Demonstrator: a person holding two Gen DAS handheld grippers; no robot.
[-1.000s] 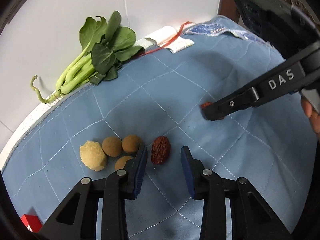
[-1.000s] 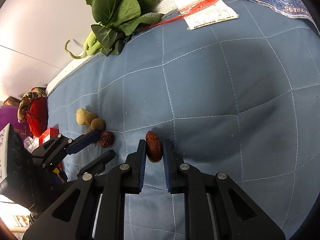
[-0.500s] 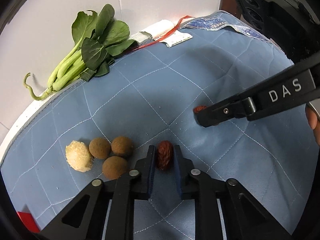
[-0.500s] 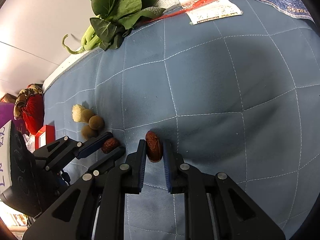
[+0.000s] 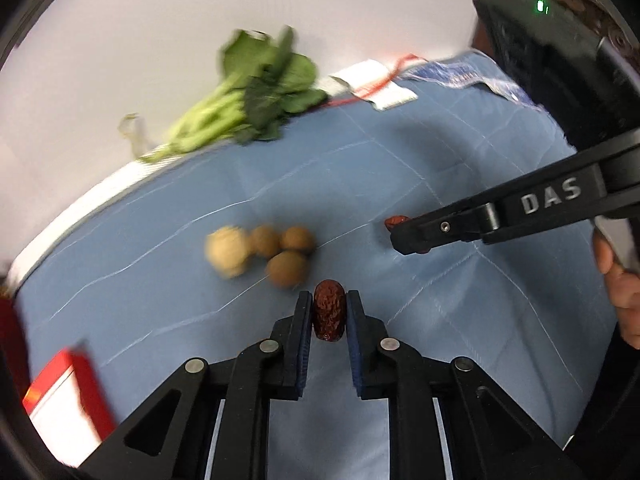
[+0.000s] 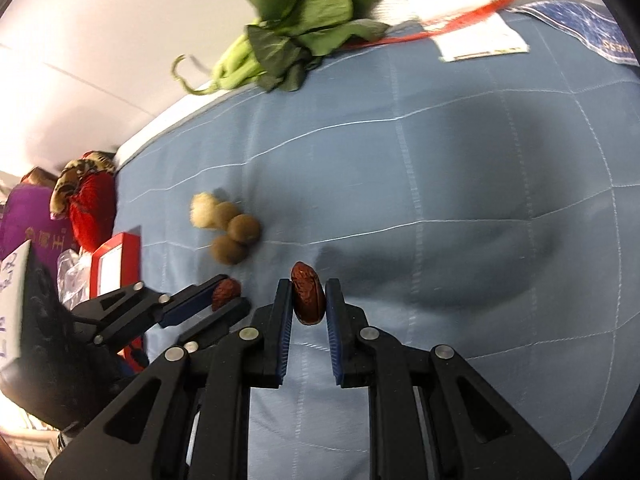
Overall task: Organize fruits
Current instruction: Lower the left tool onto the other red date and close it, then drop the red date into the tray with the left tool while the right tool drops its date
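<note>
Only right wrist view shows purple bag (image 6: pixel 28 216).

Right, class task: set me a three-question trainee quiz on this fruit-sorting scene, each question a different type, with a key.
1. True or false: the left gripper is shut on a red date.
2. How many round brown fruits lie clustered on the blue quilted cloth? A) one B) three C) six
3. Fill in: the right gripper holds a second ____.

Key: 1 true; 2 B; 3 red date.
</note>
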